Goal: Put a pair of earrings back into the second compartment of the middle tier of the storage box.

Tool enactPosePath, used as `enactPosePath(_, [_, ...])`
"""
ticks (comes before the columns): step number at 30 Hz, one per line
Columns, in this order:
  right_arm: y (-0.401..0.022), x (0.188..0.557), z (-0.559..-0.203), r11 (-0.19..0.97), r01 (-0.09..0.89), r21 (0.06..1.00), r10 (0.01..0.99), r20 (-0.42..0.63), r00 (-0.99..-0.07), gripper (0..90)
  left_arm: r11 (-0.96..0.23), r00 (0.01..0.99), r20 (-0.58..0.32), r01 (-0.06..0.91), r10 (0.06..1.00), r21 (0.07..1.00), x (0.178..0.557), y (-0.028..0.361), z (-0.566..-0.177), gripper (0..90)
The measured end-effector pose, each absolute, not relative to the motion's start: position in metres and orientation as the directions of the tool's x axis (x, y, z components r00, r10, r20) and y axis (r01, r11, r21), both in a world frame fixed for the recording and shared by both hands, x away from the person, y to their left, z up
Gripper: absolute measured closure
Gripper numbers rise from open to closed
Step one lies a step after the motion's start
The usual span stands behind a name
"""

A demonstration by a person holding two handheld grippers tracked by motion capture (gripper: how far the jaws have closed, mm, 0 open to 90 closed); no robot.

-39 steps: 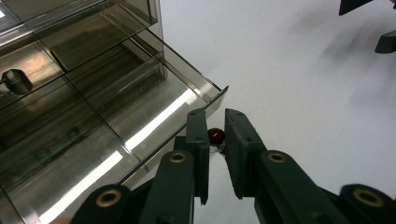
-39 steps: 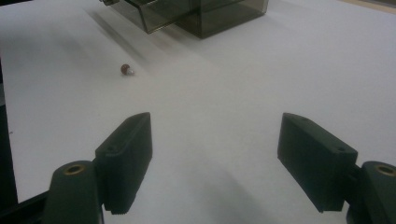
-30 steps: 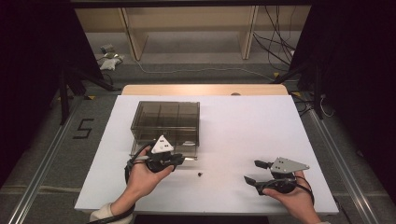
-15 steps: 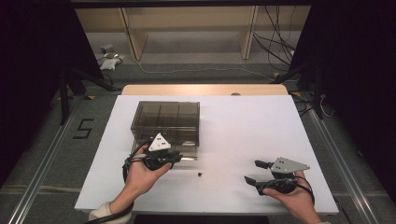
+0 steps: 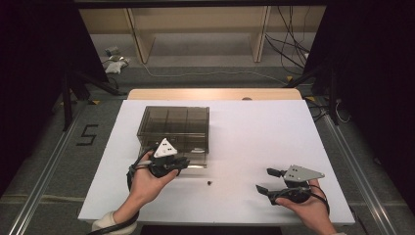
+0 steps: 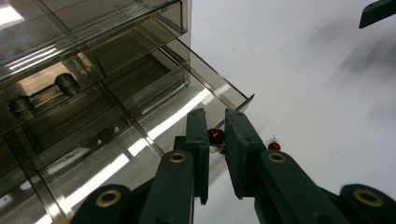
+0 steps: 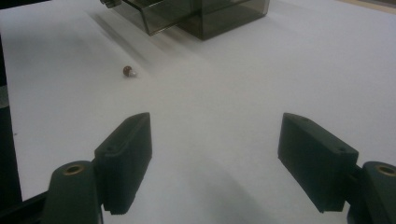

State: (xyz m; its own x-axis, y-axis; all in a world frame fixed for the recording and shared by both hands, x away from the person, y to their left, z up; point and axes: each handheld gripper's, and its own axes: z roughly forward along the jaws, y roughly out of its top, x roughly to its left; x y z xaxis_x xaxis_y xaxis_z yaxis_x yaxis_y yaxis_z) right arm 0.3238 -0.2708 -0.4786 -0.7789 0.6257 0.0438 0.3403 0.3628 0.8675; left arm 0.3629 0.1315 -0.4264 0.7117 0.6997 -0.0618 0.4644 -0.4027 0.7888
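A smoky clear drawer box (image 5: 175, 122) stands on the white table, its lower drawer (image 6: 140, 116) pulled out toward me. My left gripper (image 5: 185, 163) hovers at that drawer's front edge. In the left gripper view its jaws (image 6: 215, 122) stand close together, shut on a small red bulb (image 6: 215, 136) with a silver base. A second small red bulb (image 5: 209, 183) (image 6: 274, 145) (image 7: 128, 71) lies loose on the table just right of the drawer. My right gripper (image 5: 266, 180) (image 7: 217, 130) rests open near the front right of the table with nothing between its fingers.
The white table top (image 5: 254, 132) spreads wide to the right of the box. Other drawers of the box (image 6: 65, 84) hold dark small parts. Shelving and cables (image 5: 288, 44) lie on the floor beyond the table's far edge.
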Motion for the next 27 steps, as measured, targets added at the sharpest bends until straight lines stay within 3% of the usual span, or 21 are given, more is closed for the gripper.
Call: enactPosePath(27, [-0.2706, 0.3239, -0.4786, 0.360, 0.341, 0.868, 0.625, 0.046, -0.779, 27.0, -0.386, 0.691, -0.062, 0.474, 0.720, 0.791, 0.3694, 0.1417, -0.4238, 79.8])
